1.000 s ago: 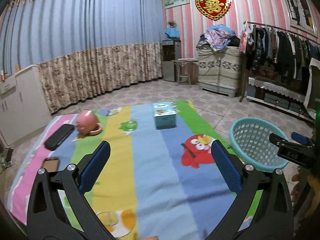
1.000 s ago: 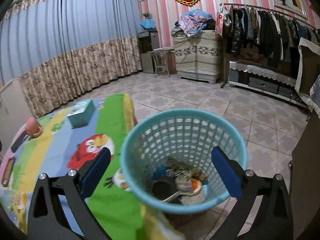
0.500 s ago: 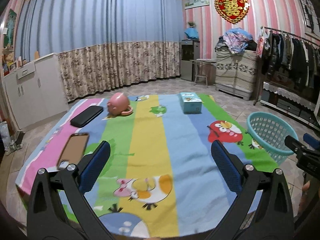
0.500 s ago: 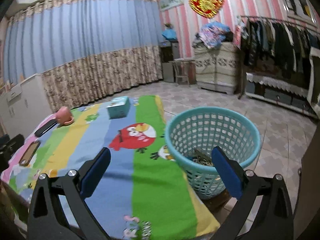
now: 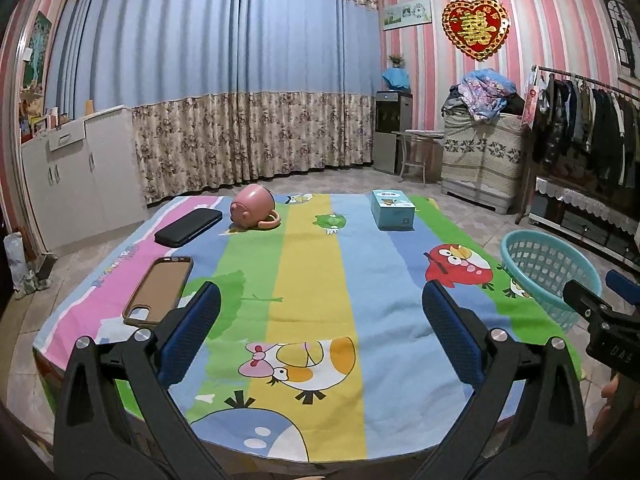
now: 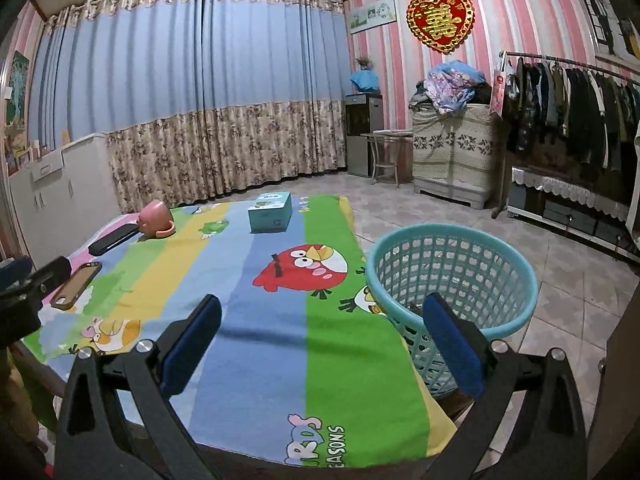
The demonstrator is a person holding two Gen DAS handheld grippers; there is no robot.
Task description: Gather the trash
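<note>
Tongs on both sides spread wide, nothing held — left tongs [image 5: 320, 332] over the near edge of the table [image 5: 312, 264] w/ striped cartoon cloth, right tongs [image 6: 322, 336] over its right end. Basket [image 6: 452, 276] sits on the floor just beside the table's right edge; some trash at its bottom, mostly hidden. On the table: pink cup [image 5: 253, 211] on its side, blue box [image 5: 392, 209], black case [image 5: 188, 227], phone [image 5: 159, 291] — well apart.
</note>
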